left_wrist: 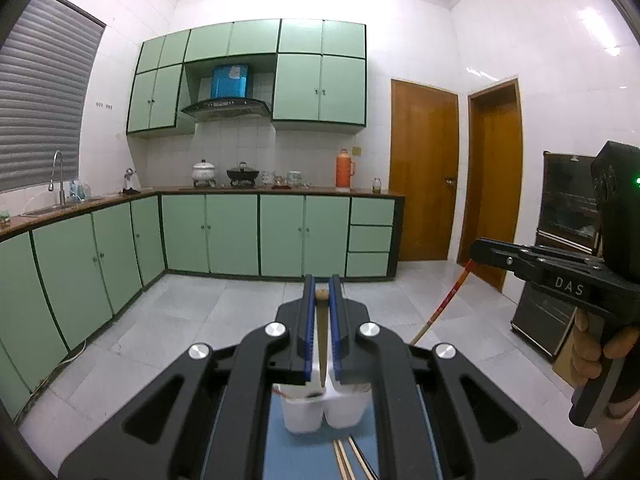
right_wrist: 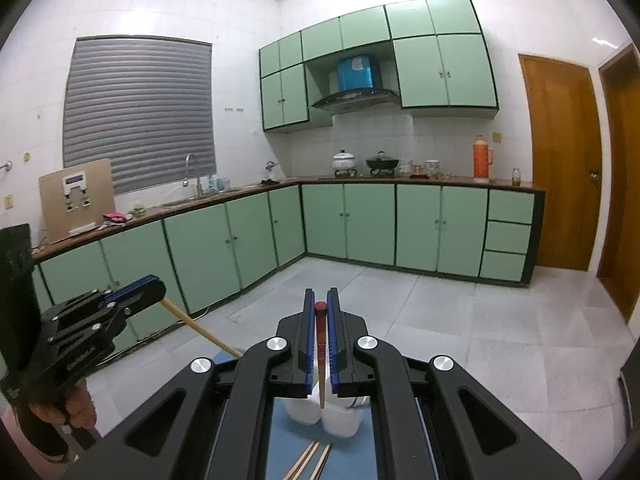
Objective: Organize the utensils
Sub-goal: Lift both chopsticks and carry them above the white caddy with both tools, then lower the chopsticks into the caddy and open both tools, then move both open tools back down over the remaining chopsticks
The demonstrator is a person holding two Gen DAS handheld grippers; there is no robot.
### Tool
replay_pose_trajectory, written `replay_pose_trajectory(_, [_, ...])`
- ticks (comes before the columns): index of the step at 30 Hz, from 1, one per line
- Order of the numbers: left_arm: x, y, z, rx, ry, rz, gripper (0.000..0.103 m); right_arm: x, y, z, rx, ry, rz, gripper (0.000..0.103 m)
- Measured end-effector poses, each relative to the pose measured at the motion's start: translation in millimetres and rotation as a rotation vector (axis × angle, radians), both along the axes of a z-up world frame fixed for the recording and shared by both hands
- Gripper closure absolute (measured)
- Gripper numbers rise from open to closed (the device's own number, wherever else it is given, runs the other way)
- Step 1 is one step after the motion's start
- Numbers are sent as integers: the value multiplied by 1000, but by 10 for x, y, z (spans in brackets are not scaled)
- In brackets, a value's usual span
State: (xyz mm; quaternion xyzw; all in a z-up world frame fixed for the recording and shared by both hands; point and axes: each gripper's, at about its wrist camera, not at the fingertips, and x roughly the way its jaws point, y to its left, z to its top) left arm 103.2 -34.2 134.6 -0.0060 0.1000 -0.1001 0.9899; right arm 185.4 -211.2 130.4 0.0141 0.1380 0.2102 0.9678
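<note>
My left gripper [left_wrist: 322,282] is shut on a plain wooden chopstick [left_wrist: 322,344], which hangs point down over a white two-compartment holder [left_wrist: 304,412]. The holder stands on a blue mat [left_wrist: 276,452]. In the right wrist view my right gripper [right_wrist: 321,294] is shut on a red-topped chopstick [right_wrist: 321,344], also point down above the holder [right_wrist: 340,420]. Each gripper shows in the other's view: the right gripper [left_wrist: 476,250] with its red chopstick [left_wrist: 448,300], the left gripper [right_wrist: 158,286] with its wooden chopstick [right_wrist: 200,330]. Loose chopsticks [right_wrist: 310,460] lie on the mat in front of the holder.
Green base cabinets [left_wrist: 232,236] run along the back and left walls under a counter with pots and an orange flask [left_wrist: 345,168]. Two brown doors [left_wrist: 424,172] stand at the right, and a dark appliance [left_wrist: 564,216] is beside them. A cardboard box [right_wrist: 76,200] sits on the left counter.
</note>
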Motion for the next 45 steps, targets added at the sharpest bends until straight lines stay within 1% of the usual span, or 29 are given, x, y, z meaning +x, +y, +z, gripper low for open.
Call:
replay_pose_trajectory(4, [309, -33, -58, -1, 22, 6, 97, 267, 83, -32, -8, 10, -16, 97])
replay_pose_trajectory(8, [658, -81, -286, 5, 82, 2, 97, 571, 165, -261, -15, 59, -24, 97])
replay_pose_trajectory(12, [918, -97, -497, 19, 138, 0, 97, 823, 208, -573, -22, 128, -25, 97])
replay_pose_trajectory(17, [1163, -67, -695, 24, 194, -5, 97, 933, 243, -856, -31, 182, -16, 97])
replay_pose_trajectory(19, [1210, -55, -765, 26, 217, -11, 97, 960, 248, -917, -40, 197, -10, 97])
replay_pose_trajectory(21, [1214, -27, -803, 24, 224, -14, 95, 951, 224, -954, -46, 198, -7, 94])
replay_pose_trajectory(22, [1195, -13, -812, 24, 223, -14, 88, 931, 215, -966, -50, 196, -9, 87])
replay_pose_trajectory(23, [1169, 1, -813, 23, 220, -10, 74, 907, 203, -967, -49, 192, -13, 78])
replay_pose_trajectory(24, [1163, 12, -806, 21, 215, -5, 67, 867, 181, -964, -44, 184, -21, 74])
replay_pose_trajectory(25, [1126, 32, -799, 18, 207, -1, 63, 844, 175, -953, -40, 179, -26, 68])
replay_pose_trajectory(26, [1085, 49, -791, 17, 203, -1, 63, 801, 148, -940, -34, 171, -31, 64])
replay_pose_trajectory(27, [1046, 60, -792, 17, 198, -1, 63, 750, 121, -928, -31, 163, -37, 62])
replay_pose_trajectory(28, [1008, 66, -785, 17, 193, 1, 61, 716, 91, -918, -30, 157, -42, 59])
replay_pose_trajectory(29, [943, 90, -769, 16, 183, 5, 56, 655, 65, -909, -28, 148, -51, 55])
replay_pose_trajectory(30, [893, 90, -766, 16, 177, 9, 53, 602, 40, -899, -25, 140, -61, 52])
replay_pose_trajectory(31, [847, 92, -758, 14, 169, 12, 46, 518, 0, -899, -17, 128, -77, 42])
replay_pose_trajectory(32, [768, 112, -751, 11, 159, 14, 40, 445, -31, -902, -8, 118, -95, 30])
replay_pose_trajectory(33, [707, 113, -752, 9, 153, 14, 37, 386, -59, -902, 0, 108, -111, 25])
replay_pose_trajectory(34, [636, 128, -758, 6, 145, 16, 30, 280, -103, -920, 14, 92, -133, 17])
replay_pose_trajectory(35, [585, 132, -769, 5, 143, 18, 25, 211, -138, -936, 25, 86, -142, 12])
replay_pose_trajectory(38, [407, 160, -858, -2, 147, 28, 16, -4, -224, -1036, 47, 88, -165, 7])
replay_pose_trajectory(42, [163, 198, -1080, 0, 191, 31, 14, -280, -285, -1277, 50, 124, -185, 6])
replay_pose_trajectory(45, [37, 194, -1285, 12, 249, 21, 14, -443, -284, -1504, 38, 165, -196, 6])
